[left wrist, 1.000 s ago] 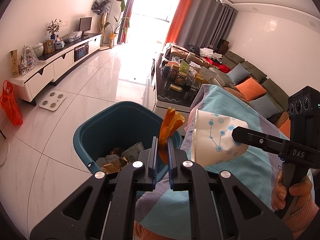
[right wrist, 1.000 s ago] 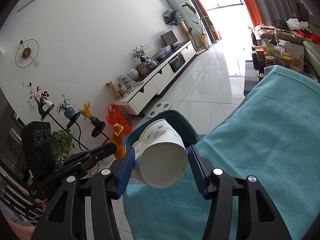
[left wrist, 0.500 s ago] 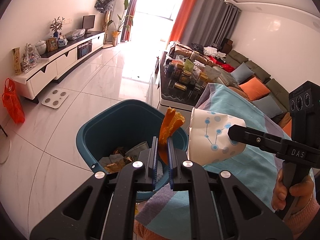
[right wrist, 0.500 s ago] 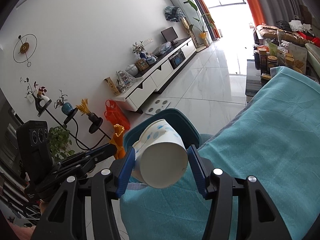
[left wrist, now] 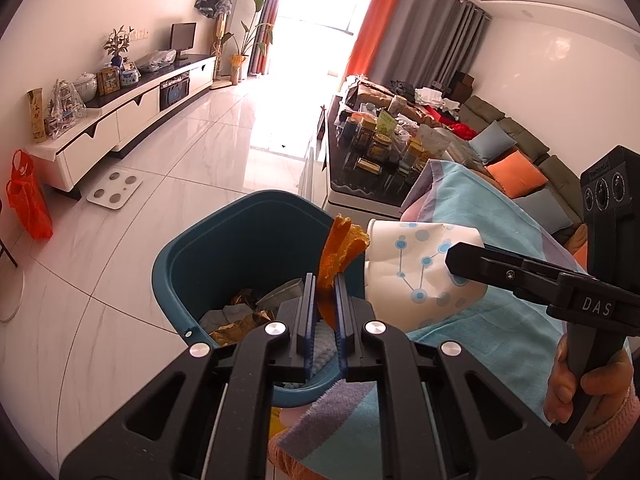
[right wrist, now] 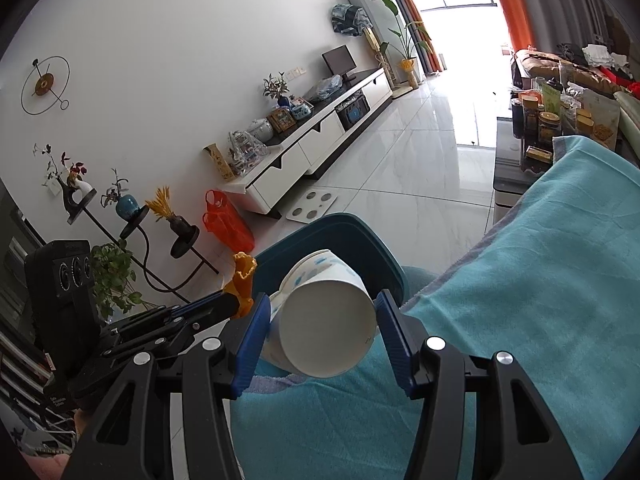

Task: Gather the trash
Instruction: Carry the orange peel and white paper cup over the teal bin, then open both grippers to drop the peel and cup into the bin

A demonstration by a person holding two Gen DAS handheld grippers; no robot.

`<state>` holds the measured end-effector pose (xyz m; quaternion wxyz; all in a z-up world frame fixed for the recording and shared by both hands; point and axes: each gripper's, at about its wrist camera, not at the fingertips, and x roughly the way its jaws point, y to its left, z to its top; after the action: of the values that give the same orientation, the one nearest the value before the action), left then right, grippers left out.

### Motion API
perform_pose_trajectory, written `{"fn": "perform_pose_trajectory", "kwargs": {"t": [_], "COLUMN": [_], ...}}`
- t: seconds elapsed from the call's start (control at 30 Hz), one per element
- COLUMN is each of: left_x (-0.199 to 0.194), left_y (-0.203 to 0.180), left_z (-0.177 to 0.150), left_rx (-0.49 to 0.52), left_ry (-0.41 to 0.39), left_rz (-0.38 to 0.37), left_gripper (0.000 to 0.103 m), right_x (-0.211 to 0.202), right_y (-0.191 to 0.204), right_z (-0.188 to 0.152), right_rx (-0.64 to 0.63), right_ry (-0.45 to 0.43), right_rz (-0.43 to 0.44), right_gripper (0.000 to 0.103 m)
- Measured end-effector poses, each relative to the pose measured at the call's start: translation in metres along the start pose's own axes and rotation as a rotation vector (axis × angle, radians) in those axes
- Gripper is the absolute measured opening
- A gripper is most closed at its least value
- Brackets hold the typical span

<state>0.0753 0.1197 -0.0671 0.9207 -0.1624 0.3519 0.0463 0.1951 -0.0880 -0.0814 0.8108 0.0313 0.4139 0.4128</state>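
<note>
Orange peel [left wrist: 340,256] sits pinched between the nearly closed fingers of our left gripper [left wrist: 322,296], poised above the near rim of the teal bin [left wrist: 180,280], which already holds crumpled wrappers. Just beside the bin, over the turquoise towel [left wrist: 500,320], the paper cup [left wrist: 416,276] rides sideways in the other tool.

From the right wrist, we see our right gripper [right wrist: 320,320] about half open, its blue pads clamped on the cup [right wrist: 320,316], base towards us and mouth towards the bin [right wrist: 380,256]. The left gripper [right wrist: 224,308] and its peel [right wrist: 242,280] sit at the bin's left edge.

We judge the risk lies in letting go too soon: the cup hangs over the bin's near edge and the towel [right wrist: 540,300], so an early release could bounce it off the rim onto the floor. The thin peel could cling to a pad.
</note>
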Motion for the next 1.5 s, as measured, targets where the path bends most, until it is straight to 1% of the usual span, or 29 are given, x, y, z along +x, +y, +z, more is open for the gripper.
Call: {"fn": "perform_pose_trajectory", "kwargs": {"t": [0.23,0.87,1.13,1.17,1.2,1.27,1.37,1.4,1.5], "left_x": [0.011,0.046,0.061,0.063,0.063,0.064,0.063,0.061,0.05], "left_y": [0.006,0.019,0.02,0.02,0.02,0.021,0.022,0.021,0.02], "left_z": [0.002,0.005,0.003,0.003,0.002,0.002,0.0,0.0,-0.002], "left_rx": [-0.009,-0.043,-0.066,-0.068,-0.07,-0.075,-0.081,-0.078,-0.062], "left_ry": [0.01,0.064,0.087,0.089,0.09,0.086,0.079,0.072,0.044], "left_rz": [0.01,0.039,0.041,0.042,0.042,0.053,0.055,0.058,0.057], "left_gripper": [0.009,0.009,0.011,0.015,0.022,0.029,0.036,0.042,0.054], "right_x": [0.011,0.051,0.06,0.06,0.06,0.059,0.053,0.05,0.036], "right_y": [0.003,0.01,0.013,0.014,0.014,0.012,0.009,0.008,0.004], "right_z": [0.005,0.009,0.011,0.011,0.01,0.01,0.008,0.008,0.003], "right_rx": [-0.007,-0.006,0.0,-0.001,0.001,0.004,0.008,0.013,0.016], "right_ry": [0.01,0.086,0.111,0.111,0.11,0.106,0.097,0.093,0.074], "right_rz": [-0.004,-0.036,-0.041,-0.042,-0.04,-0.036,-0.034,-0.033,-0.029], "right_gripper": [0.052,0.052,0.053,0.053,0.053,0.053,0.053,0.053,0.055]}}
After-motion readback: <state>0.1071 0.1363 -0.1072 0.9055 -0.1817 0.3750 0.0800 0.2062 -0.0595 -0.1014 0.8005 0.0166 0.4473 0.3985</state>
